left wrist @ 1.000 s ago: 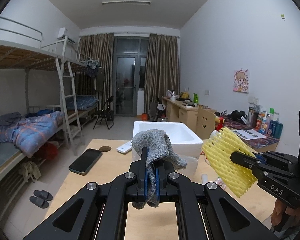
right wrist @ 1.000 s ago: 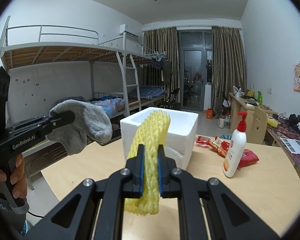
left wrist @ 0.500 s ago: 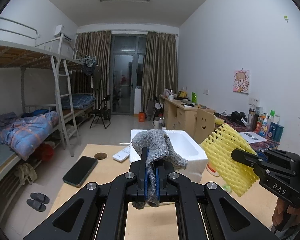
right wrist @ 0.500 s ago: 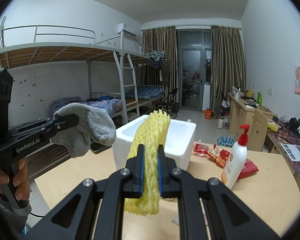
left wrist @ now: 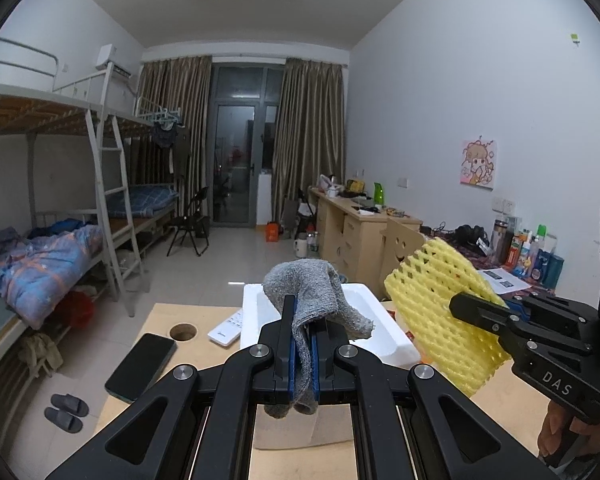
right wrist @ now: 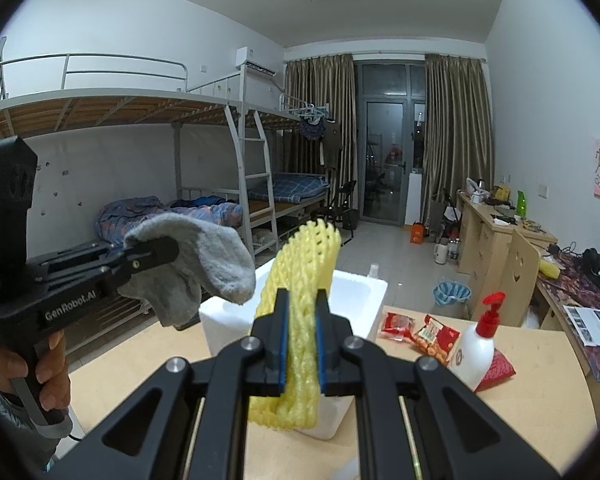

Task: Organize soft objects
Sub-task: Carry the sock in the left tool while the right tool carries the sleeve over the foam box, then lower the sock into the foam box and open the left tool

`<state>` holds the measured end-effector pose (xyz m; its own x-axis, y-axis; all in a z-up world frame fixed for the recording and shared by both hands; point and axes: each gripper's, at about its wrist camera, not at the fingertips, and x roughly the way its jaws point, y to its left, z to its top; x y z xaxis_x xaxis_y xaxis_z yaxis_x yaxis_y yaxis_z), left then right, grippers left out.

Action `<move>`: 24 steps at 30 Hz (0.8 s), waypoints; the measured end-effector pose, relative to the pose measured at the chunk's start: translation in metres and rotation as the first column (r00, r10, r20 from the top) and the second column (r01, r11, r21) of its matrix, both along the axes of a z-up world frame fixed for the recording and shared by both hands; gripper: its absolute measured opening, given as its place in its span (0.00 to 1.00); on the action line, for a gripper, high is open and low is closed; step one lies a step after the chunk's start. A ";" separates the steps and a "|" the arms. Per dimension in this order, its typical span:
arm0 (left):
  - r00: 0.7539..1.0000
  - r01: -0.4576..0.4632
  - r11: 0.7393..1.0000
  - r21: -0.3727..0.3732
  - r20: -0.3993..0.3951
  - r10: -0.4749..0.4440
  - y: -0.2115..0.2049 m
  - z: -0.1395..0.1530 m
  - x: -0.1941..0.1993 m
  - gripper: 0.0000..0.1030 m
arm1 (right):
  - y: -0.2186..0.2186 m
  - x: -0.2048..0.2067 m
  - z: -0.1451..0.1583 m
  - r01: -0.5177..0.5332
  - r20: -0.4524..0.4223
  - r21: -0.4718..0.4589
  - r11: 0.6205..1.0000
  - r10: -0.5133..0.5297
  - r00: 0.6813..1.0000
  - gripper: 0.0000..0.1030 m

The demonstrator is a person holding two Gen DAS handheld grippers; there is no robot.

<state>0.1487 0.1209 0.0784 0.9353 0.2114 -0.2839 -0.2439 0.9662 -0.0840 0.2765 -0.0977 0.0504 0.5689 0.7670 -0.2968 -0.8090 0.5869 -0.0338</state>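
My left gripper (left wrist: 303, 316) is shut on a grey sock (left wrist: 312, 292) that drapes over its fingers, held in the air on the near side of a white foam box (left wrist: 374, 320). The right gripper (right wrist: 302, 304) is shut on a yellow foam fruit net (right wrist: 306, 264), also raised in front of the foam box (right wrist: 356, 292). In the right wrist view the left gripper (right wrist: 156, 254) with the sock (right wrist: 204, 264) hangs at the left. In the left wrist view the right gripper (left wrist: 466, 306) with the net (left wrist: 440, 308) is at the right.
On the wooden table (left wrist: 204, 316) lie a black phone (left wrist: 142, 366) and a white remote (left wrist: 226, 330) left of the box. A lotion pump bottle (right wrist: 478, 346) and red snack packets (right wrist: 424, 330) sit to its right. Bunk beds (left wrist: 60, 216) and desks (left wrist: 360, 224) line the room.
Both grippers have risen and moved forward with their loads; the foam box and table now sit lower in both views. The grips on the sock and the net are unchanged.
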 end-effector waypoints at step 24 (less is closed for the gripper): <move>0.994 0.034 0.999 -0.021 -0.101 -0.036 0.037 -0.019 0.112 0.05 | 0.021 0.046 -0.010 0.031 -0.020 -0.006 0.999 -0.032 0.999 0.13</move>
<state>0.2603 0.1574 0.0596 0.9084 0.1722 -0.3809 -0.2178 0.9727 -0.0796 0.3222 -0.0766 0.0405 0.5866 0.7471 -0.3128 -0.7906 0.6120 -0.0209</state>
